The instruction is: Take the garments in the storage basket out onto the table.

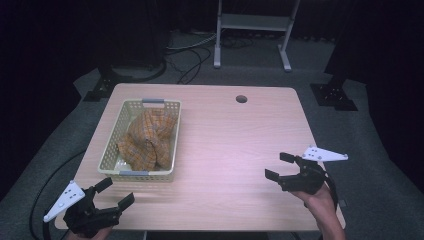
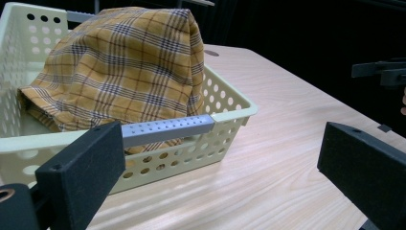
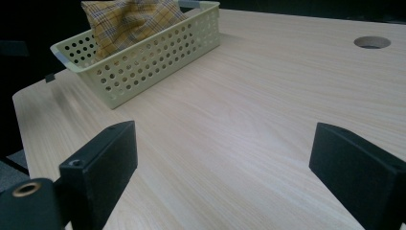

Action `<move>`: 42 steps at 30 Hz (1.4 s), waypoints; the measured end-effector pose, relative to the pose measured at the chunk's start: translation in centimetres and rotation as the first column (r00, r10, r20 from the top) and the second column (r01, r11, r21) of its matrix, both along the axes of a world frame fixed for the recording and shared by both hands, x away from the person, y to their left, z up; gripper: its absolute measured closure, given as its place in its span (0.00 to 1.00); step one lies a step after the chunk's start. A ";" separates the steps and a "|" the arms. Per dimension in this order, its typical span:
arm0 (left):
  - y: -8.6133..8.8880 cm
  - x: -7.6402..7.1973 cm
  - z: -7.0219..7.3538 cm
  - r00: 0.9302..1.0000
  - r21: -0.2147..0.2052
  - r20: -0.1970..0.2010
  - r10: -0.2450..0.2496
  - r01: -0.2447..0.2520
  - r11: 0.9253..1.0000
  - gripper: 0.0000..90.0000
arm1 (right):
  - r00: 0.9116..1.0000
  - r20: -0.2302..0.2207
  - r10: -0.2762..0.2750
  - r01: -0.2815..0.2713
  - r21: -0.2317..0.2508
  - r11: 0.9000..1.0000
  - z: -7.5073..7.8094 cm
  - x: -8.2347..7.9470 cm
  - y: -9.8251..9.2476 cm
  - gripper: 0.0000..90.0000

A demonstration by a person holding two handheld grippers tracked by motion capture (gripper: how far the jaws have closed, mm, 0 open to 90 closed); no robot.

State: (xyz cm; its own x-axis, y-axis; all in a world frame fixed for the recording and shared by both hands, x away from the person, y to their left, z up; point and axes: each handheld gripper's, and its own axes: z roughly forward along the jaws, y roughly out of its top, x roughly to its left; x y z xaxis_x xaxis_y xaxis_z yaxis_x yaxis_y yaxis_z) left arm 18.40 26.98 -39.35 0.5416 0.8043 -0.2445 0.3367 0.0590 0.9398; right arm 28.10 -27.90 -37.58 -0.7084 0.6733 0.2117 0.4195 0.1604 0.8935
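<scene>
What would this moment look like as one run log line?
left gripper: open, empty, near basket | right gripper: open, empty | plaid cloth: in basket

Two black handheld grippers are seen. The left gripper [image 1: 118, 192] has a chunky black body, two flat rectangular jaws faced with matte black padding, and a pale grey three-cornered plate dotted with small holes. A black cable trails from it. The right gripper [image 1: 280, 166] is built alike, with its own grey plate. A brass-coloured ringed hole is set near each left jaw's base.
</scene>
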 end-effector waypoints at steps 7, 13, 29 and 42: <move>0.0 0.0 0.0 1.000 0.002 -0.002 -0.001 0.001 1.000 0.03 | 0.999 -0.002 0.032 -0.032 0.003 0.999 0.0 0.2 1.3 0.10; 0.0 0.0 0.0 1.000 0.003 -0.001 0.000 0.000 1.000 0.03 | 0.999 -0.004 0.053 -0.053 0.003 0.999 -0.1 0.7 2.2 0.10; 0.1 -0.1 0.1 1.000 -0.005 0.003 -0.003 0.003 1.000 0.03 | 0.997 -0.004 0.081 -0.081 0.022 0.996 0.3 1.3 3.8 0.10; 0.0 -0.1 0.1 1.000 -0.002 0.007 -0.007 0.007 1.000 0.03 | 0.993 0.009 0.116 -0.116 0.012 0.993 0.9 1.6 5.3 0.10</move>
